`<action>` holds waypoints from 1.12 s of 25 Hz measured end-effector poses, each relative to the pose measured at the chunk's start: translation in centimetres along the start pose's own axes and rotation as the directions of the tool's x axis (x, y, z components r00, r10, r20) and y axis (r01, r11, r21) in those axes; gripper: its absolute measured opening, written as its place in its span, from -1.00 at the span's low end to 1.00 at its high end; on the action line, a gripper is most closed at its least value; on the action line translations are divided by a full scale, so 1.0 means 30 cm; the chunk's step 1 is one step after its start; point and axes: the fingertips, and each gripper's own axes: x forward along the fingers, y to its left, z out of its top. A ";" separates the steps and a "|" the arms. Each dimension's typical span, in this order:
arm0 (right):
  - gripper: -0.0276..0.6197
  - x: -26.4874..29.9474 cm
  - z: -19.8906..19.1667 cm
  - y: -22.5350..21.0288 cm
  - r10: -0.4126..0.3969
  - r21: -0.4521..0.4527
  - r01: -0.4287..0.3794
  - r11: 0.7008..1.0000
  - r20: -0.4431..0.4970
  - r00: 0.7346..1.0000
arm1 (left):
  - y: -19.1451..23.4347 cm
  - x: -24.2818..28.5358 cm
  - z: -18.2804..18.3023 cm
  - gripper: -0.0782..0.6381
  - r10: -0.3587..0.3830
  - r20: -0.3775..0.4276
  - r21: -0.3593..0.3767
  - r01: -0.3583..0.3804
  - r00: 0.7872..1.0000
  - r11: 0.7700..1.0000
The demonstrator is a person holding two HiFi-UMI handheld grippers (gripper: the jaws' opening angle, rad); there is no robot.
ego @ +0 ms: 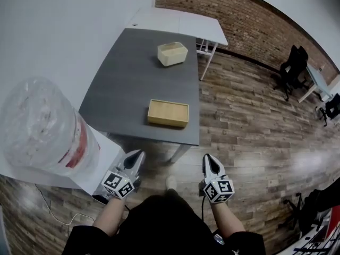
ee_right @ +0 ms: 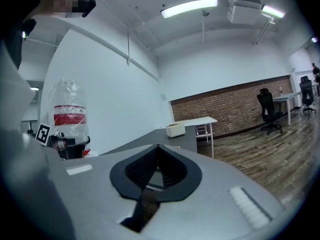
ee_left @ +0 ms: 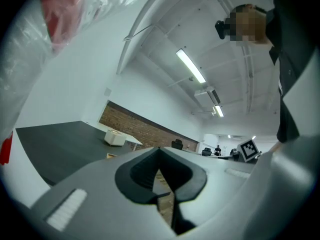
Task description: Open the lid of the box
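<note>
A flat wooden box (ego: 168, 113) lies with its lid down near the front edge of the dark grey table (ego: 127, 84). A cream box (ego: 172, 53) stands at the table's far end and also shows in the left gripper view (ee_left: 115, 138) and the right gripper view (ee_right: 175, 129). My left gripper (ego: 140, 153) (ee_left: 159, 148) and right gripper (ego: 206, 156) (ee_right: 158, 146) hover side by side over the floor, short of the table. They point toward it. Both are shut with nothing between the jaws.
A large water bottle (ego: 42, 126) on a white stand sits close to the left gripper. A white table (ego: 180, 23) stands behind the grey one. Office chairs (ego: 292, 68) are far right on the wooden floor (ego: 255, 132). A brick wall runs along the back.
</note>
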 end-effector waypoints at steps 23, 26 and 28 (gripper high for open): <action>-0.91 0.435 0.157 -0.242 0.176 0.036 -0.176 0.984 -0.007 0.984 | 0.232 0.378 0.076 -0.78 0.239 0.004 0.104 -0.238 0.971 0.966; -0.91 0.467 0.157 -0.275 0.177 0.044 -0.176 0.983 -0.016 0.984 | 0.237 0.400 0.070 -0.78 0.256 -0.001 0.106 -0.254 0.967 0.961; -0.91 0.490 0.150 -0.282 0.170 0.050 -0.169 0.984 -0.030 0.985 | 0.247 0.406 0.063 -0.78 0.264 -0.011 0.090 -0.262 0.965 0.961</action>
